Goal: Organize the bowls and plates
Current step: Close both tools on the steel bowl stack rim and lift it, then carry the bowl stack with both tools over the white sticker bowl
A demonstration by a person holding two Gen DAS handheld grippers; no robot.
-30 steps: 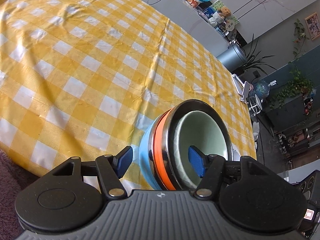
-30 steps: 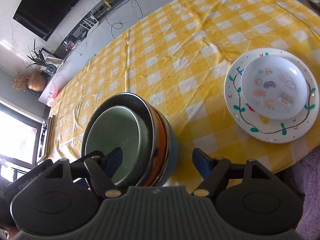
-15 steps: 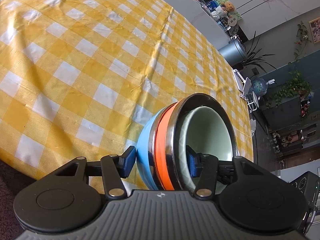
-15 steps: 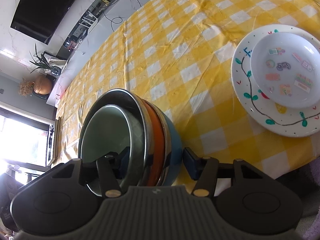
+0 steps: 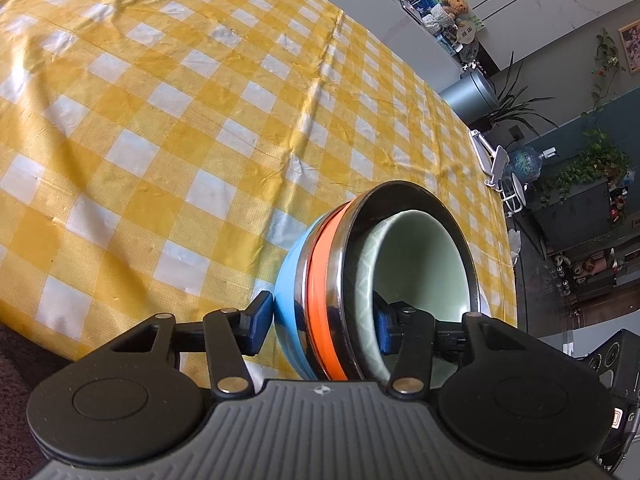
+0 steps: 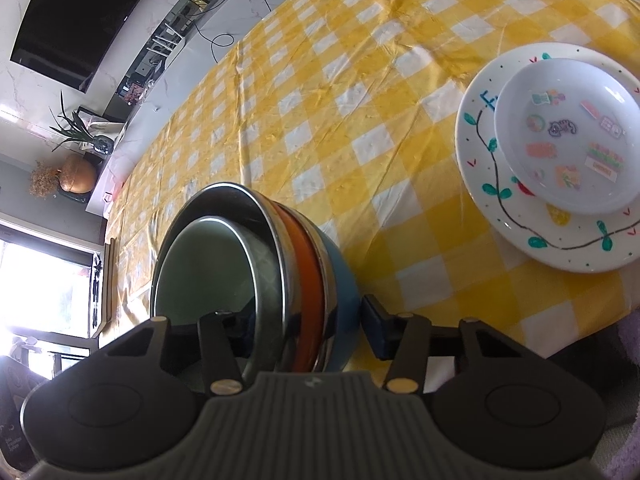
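A stack of nested bowls (image 5: 320,280) has a blue bowl outside, then orange, then steel, with a pale green bowl (image 5: 420,256) inside. My left gripper (image 5: 320,322) is shut across one side of the stack's wall, one finger outside on the blue bowl, one inside the green bowl. My right gripper (image 6: 304,320) is shut across the opposite side of the same stack (image 6: 304,256). The stack appears tilted and held just above the yellow checked tablecloth (image 5: 180,120). A small white bowl with stickers (image 6: 568,136) sits in a large white painted plate (image 6: 492,200) at the right.
The table's near edge (image 5: 48,332) runs just below the stack. A shelf with snacks and a teddy bear (image 5: 448,4) and plants stand behind the table. A TV (image 6: 80,12) and cables lie beyond the far edge.
Both grippers have closed from open onto the walls of the bowl stack. The stack now sits closer in both views and appears lifted a little.
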